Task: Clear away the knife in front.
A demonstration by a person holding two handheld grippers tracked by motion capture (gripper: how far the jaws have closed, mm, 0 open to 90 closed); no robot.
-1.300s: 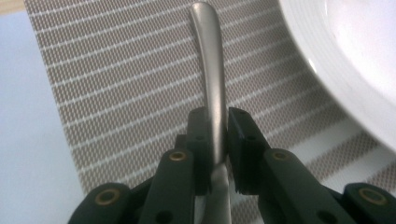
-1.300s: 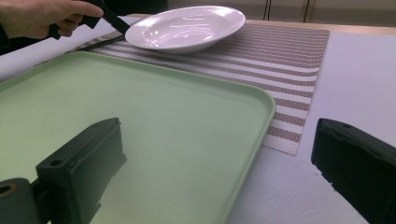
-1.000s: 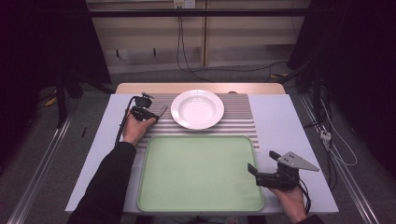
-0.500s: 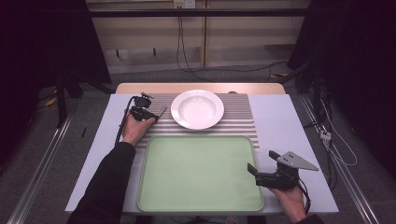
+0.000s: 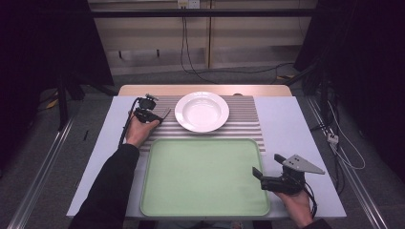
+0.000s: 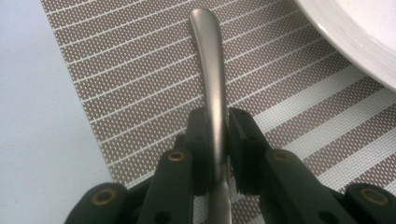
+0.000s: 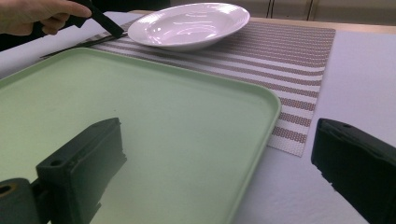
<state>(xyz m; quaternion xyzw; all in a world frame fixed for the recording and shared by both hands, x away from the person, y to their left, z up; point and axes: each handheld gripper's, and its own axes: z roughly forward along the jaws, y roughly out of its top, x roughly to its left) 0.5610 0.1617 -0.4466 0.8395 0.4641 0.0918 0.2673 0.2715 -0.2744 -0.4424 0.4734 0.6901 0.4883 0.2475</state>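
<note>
A: No movement is seen since the earlier frame. Left gripper [image 6: 217,140]?
B: Clamped on the metal handle [image 6: 211,70], at 9 o'clock of the white plate [image 5: 201,111], over the striped mat [image 5: 248,119].
A: Right gripper [image 5: 261,179]?
B: Jaws are held spread at the green tray [image 5: 200,176], 3 o'clock edge.

The metal utensil [image 6: 212,84] was clamped between the left gripper [image 6: 217,135]'s pads, and its lower stretch ran behind the jaws and off the bottom edge, so its working end could not be told: spoon, fork or knife, no way to say. Up and to the right of those jaws, the white plate [image 6: 359,37] was cut off by the frame's corner. In the right gripper view, the far jaw of the right gripper [image 7: 219,168] was sliced by the right edge, and the left hand [image 7: 39,16] ahead was cropped at the top left.
</note>
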